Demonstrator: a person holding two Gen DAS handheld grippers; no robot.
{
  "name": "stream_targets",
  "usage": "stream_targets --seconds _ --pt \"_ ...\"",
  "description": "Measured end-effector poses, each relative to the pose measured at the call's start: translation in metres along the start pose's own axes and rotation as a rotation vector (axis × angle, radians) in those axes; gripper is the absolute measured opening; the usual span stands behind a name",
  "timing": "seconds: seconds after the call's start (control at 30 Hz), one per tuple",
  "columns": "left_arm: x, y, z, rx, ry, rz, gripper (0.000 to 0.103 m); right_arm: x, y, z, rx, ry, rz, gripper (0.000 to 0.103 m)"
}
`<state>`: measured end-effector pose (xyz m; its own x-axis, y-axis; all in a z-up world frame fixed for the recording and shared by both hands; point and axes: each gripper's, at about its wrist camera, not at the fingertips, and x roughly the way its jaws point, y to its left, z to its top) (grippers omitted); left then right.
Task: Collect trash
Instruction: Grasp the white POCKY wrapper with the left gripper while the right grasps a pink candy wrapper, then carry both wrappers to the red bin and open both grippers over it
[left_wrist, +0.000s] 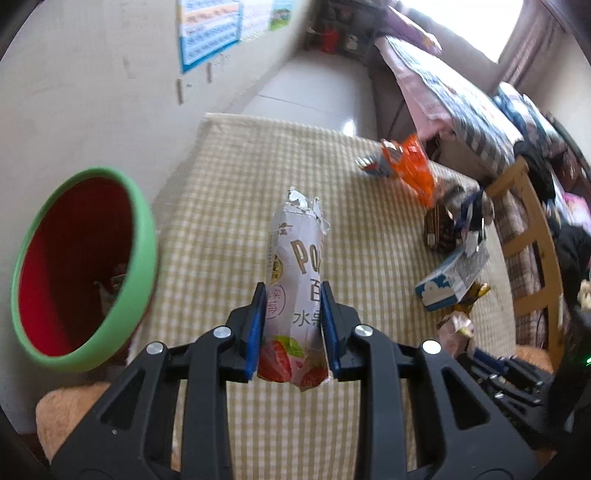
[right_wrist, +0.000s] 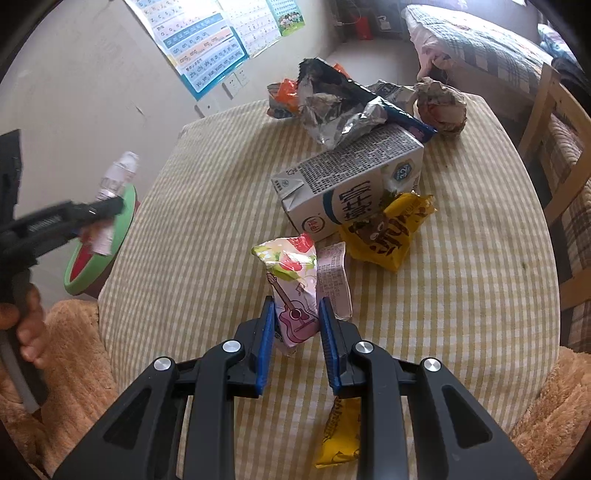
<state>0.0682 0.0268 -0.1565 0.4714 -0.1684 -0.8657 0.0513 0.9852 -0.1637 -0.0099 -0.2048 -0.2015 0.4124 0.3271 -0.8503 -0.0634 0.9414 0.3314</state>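
Holding a long white strawberry-print wrapper (left_wrist: 295, 280) upright between its blue pads, my left tool (left_wrist: 293, 325) is clamped on that wrapper above the checked desk (left_wrist: 229, 192). Green-rimmed, red-lined bin (left_wrist: 79, 266): left of the tool, beside the desk edge, mouth tilted toward the camera, with something pale lying inside. In the right wrist view the same left tool (right_wrist: 110, 206) appears blurred over the bin (right_wrist: 99, 243), the wrapper (right_wrist: 114, 192) standing up from it. Right tool (right_wrist: 295, 328): pads on either side of a pink guitar-print packet (right_wrist: 291, 291); the left pad touches the packet, while a slight gap shows at the right pad, so I cannot tell whether the grip is closed on it. Packet position: near the front of the desk (right_wrist: 184, 221), its top corner raised. Remaining trash, farther back: a white milk carton (right_wrist: 351, 184) lying on its side, a yellow wrapper (right_wrist: 388, 232) touching its front, a crumpled silver foil bag (right_wrist: 340, 114) behind it, an orange packet (right_wrist: 284, 92) and a brown paper ball (right_wrist: 439, 107) near the far edge. A second yellow wrapper (right_wrist: 340, 435) lies beneath the right tool. A wooden chair (right_wrist: 554, 147) stands at the right of the desk.
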Motion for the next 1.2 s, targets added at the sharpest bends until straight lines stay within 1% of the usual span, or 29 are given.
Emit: stream_targets --seconds 0.07,0.2,0.27,0.37,0.6,0.77,0.9,1.03,1.2 --pt "-0.010 0.006 0.000 -0.025 -0.026 0.002 0.027 0.000 0.004 0.001 -0.011 -0.002 -0.007 0.024" --pt "-0.027 0.006 -0.003 -0.002 -0.071 0.035 0.027 -0.006 0.013 0.005 -0.048 -0.027 -0.023 0.024" --pt "-0.034 0.008 -0.006 0.003 -0.087 0.037 0.027 -0.011 0.018 0.008 -0.071 -0.048 -0.043 0.024" --pt "-0.041 0.011 -0.007 0.000 -0.102 0.035 0.027 -0.018 0.025 0.015 -0.079 -0.071 -0.038 0.024" --pt "-0.049 0.020 -0.011 -0.026 -0.117 0.035 0.027 -0.029 0.047 0.030 -0.107 -0.105 0.004 0.024" --pt "-0.054 0.024 -0.014 -0.029 -0.129 0.043 0.027 -0.031 0.063 0.035 -0.137 -0.105 0.014 0.024" --pt "-0.055 0.027 -0.015 -0.041 -0.135 0.049 0.027 -0.032 0.071 0.041 -0.135 -0.109 0.016 0.024" --pt "-0.055 0.032 -0.016 -0.050 -0.136 0.054 0.027 -0.036 0.078 0.048 -0.134 -0.123 0.025 0.024" --pt "-0.058 0.038 -0.016 -0.059 -0.150 0.070 0.027 -0.040 0.097 0.060 -0.162 -0.144 0.052 0.024"
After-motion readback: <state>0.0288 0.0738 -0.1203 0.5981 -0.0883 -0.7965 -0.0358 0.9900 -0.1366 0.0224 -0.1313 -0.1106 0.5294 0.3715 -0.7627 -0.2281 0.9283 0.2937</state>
